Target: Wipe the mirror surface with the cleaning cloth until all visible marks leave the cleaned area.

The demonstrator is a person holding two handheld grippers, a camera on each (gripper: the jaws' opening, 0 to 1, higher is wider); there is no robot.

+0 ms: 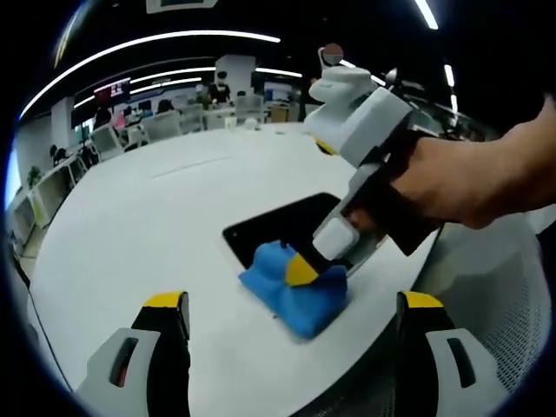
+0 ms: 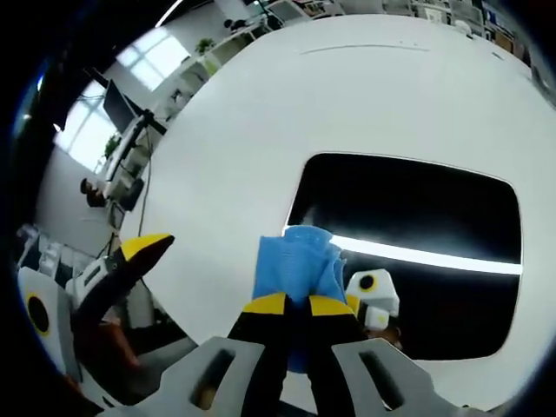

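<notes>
A dark rectangular mirror (image 1: pixel 274 224) lies flat on the white round table (image 1: pixel 156 234). A blue cleaning cloth (image 1: pixel 295 295) rests bunched on the mirror's near end. My right gripper (image 1: pixel 304 271), held by a hand, comes in from the right and is shut on the cloth. In the right gripper view its yellow-tipped jaws (image 2: pixel 300 306) pinch the cloth (image 2: pixel 295 256) over the mirror's (image 2: pixel 417 208) left edge. The glass reflects a bright ceiling light strip. My left gripper (image 1: pixel 293 301) hovers open just short of the cloth and holds nothing. It appears again at the table edge (image 2: pixel 95 282).
A grey mesh chair (image 1: pixel 512 295) stands close at the right, beside the table edge. Office desks, chairs and people (image 1: pixel 165 117) are far behind the table. Windows and a monitor (image 2: pixel 117 104) lie beyond the table's other side.
</notes>
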